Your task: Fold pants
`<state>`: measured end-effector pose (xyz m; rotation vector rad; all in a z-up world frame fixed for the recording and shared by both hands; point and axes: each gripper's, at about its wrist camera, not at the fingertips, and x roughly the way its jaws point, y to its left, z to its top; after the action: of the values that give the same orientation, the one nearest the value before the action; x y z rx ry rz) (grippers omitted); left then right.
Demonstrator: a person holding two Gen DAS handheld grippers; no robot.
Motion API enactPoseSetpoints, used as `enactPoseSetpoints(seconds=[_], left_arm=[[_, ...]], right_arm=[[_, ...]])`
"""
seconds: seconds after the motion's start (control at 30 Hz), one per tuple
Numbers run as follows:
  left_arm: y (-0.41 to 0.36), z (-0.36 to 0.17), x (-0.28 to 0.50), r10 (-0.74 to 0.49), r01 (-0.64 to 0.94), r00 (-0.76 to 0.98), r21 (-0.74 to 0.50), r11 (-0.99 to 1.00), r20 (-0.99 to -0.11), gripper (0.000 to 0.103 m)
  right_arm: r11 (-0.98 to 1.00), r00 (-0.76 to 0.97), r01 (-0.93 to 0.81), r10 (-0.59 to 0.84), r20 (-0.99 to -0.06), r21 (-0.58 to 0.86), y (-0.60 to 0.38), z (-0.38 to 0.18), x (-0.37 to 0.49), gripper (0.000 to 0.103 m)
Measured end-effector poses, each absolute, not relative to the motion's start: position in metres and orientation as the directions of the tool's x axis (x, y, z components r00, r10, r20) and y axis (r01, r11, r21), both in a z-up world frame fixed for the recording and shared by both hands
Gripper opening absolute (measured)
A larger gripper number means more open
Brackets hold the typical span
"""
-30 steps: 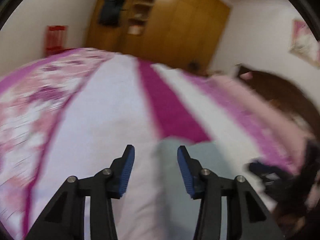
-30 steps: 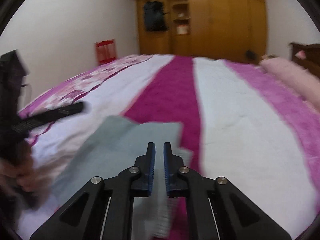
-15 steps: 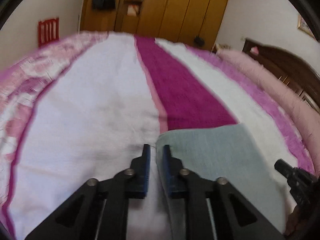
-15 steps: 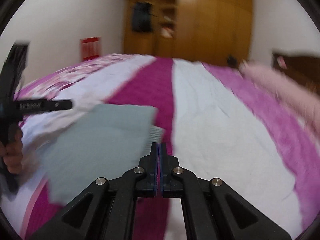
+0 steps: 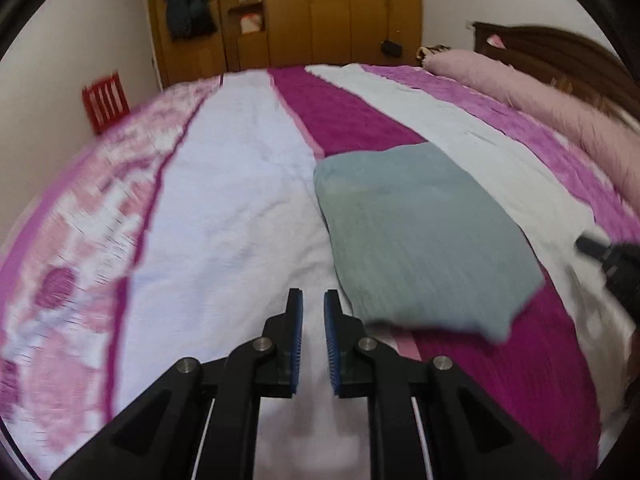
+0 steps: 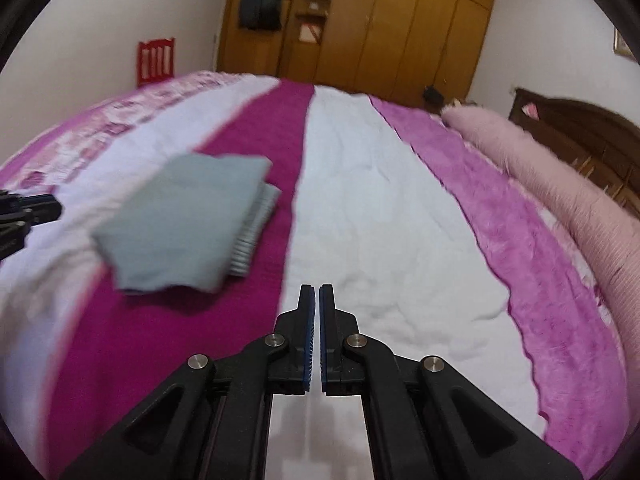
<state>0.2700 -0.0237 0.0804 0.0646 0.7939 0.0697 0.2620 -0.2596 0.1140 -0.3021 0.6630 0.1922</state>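
On the bed, the folded grey-green pants sit across the magenta stripe, between both tools. Left hand-held gripper is nearly closed on nothing, pants just up-right of it. Right hand-held gripper is shut, empty, pants up-left. Left looks closer, I'd say.

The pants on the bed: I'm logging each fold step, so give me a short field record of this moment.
pants: grey-blue pants, folded into a compact rectangle, ribbed waistband edge showing at one side
surface: striped pink, magenta and white bedspread
pants position: across the magenta stripe and the white one beside it
left gripper: left gripper, nearly shut, nothing between the pads, clear of the pants
right gripper: right gripper, shut, empty, clear of the pants
background: wooden wardrobe, red chair
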Motion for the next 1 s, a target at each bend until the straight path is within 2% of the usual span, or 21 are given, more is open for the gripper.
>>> enactPoseSetpoints(seconds=[0.17,0.37,0.47,0.6,0.77,0.87,1.0], left_arm=[[-0.03,0.121,0.231,0.122,-0.061,0.729,0.114,0.992,-0.674,0.011],[-0.047,0.157,0.157,0.072,-0.053,0.743,0.048,0.997,-0.665,0.013],[-0.051,0.161,0.126,0.059,-0.057,0.751,0.024,0.998,-0.658,0.016],[-0.055,0.155,0.103,0.061,-0.076,0.737,0.007,0.997,-0.673,0.017],[-0.048,0.152,0.083,0.071,-0.119,0.724,-0.022,0.993,-0.686,0.017],[-0.047,0.151,0.073,0.113,-0.155,0.717,0.001,0.988,-0.687,0.018],[-0.047,0.142,0.058,0.106,-0.154,0.713,-0.007,0.988,-0.693,0.021]], right_arm=[[0.916,0.771,-0.358,0.18,-0.612,-0.182,-0.229,0.151,0.206,0.002],[0.9,0.757,-0.418,0.268,-0.596,-0.126,-0.201,0.157,0.141,0.004],[0.909,0.787,-0.392,0.253,-0.563,-0.139,-0.197,0.155,0.121,0.016],[0.932,0.8,-0.35,0.242,-0.549,-0.098,-0.202,0.157,0.107,0.046],[0.936,0.789,-0.348,0.267,-0.553,-0.044,-0.209,0.158,0.094,0.051],[0.935,0.773,-0.355,0.283,-0.568,-0.017,-0.207,0.151,0.09,0.052],[0.925,0.752,-0.379,0.288,-0.593,-0.032,-0.201,0.133,0.088,0.052]])
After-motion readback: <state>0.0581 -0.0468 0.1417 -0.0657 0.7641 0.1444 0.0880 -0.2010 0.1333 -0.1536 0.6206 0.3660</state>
